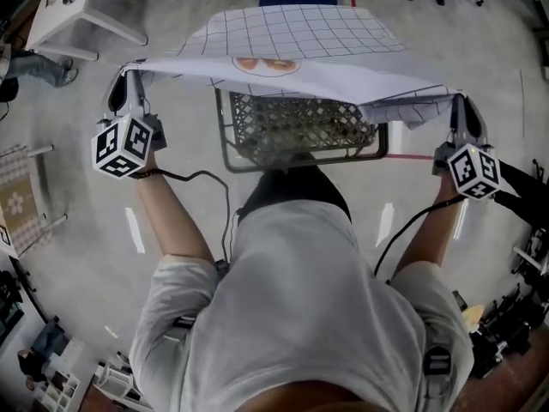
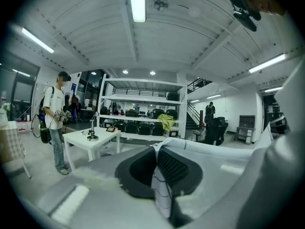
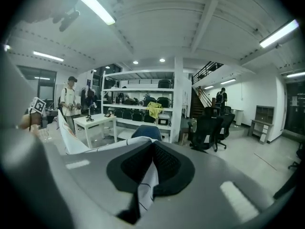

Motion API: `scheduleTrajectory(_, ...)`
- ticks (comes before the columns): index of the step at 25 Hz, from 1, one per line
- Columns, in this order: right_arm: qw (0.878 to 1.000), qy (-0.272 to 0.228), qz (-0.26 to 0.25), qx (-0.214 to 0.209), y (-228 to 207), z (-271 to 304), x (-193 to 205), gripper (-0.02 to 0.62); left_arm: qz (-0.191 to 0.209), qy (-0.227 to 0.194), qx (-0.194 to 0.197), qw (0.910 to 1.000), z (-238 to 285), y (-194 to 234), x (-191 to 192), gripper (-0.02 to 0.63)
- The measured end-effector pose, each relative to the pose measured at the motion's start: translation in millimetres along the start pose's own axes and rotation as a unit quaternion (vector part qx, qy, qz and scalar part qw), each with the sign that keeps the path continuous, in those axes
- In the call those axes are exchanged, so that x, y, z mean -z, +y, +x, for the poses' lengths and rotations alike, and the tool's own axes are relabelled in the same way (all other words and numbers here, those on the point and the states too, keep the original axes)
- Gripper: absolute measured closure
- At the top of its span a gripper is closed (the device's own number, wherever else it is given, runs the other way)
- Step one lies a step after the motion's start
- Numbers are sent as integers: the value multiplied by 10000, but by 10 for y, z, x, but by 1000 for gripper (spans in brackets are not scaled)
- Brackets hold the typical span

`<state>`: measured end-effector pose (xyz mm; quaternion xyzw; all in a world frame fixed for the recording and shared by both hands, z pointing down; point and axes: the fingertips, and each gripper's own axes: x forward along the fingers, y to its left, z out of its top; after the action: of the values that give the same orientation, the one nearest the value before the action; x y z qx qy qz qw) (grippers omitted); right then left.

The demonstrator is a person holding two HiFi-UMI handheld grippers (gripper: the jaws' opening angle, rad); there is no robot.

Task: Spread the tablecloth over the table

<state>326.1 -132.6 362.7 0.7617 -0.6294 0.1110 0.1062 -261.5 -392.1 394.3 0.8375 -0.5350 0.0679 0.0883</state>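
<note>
Arms spread wide, reaching forward
Jaws clamped: left gripper (image 1: 130,77) and right gripper (image 1: 457,103) pinch white grid-lined fabric tablecloth (image 1: 292,41) corners

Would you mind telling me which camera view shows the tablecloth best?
The head view: the tablecloth hangs spread between the left gripper and right gripper above the table. Each gripper view shows mainly a pinched strip of cloth between its shut jaws.
</note>
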Motion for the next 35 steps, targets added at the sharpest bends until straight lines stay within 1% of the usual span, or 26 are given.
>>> scheduleTrajectory(3,9998,190,111,-31,11,-155,301,584,-237,136,-93,9996,-209,1,306,583)
scheduleTrajectory(5,9996,241,148,-86,31,-202,315,584,-316,167,-180,9992,-343,64,330,583)
scheduleTrajectory(9,9993,157,252,-242,26,-404,267,584,-270,222,-226,9991,-656,47,300,583)
scheduleTrajectory(12,9987,117,289,-402,-4,-574,434,584,-309,211,-346,9987,-906,8,410,583)
scheduleTrajectory(15,9979,92,283,-578,-90,-705,559,584,-402,165,-469,9980,-1049,-42,450,583)
scheduleTrajectory(19,9967,157,397,-690,-179,-854,868,584,-454,332,-553,9969,-1206,-123,718,583)
scheduleTrajectory(21,9963,184,329,-770,-153,-845,964,584,-441,462,-626,9960,-1231,-176,878,583)
scheduleTrajectory(25,9953,190,169,-939,-61,-623,922,584,-205,742,-621,9951,-997,-278,1055,583)
scheduleTrajectory(27,9954,200,131,-931,-9,-549,827,584,-112,793,-561,9952,-809,-266,999,583)
scheduleTrajectory(29,9962,228,117,-837,28,-506,726,584,-45,793,-463,9958,-543,-225,870,583)
scheduleTrajectory(32,9980,300,174,-537,43,-431,632,584,184,828,-129,9963,86,-231,661,583)
scheduleTrajectory(35,9986,276,401,-198,52,-335,542,584,489,972,309,9936,922,-345,570,583)
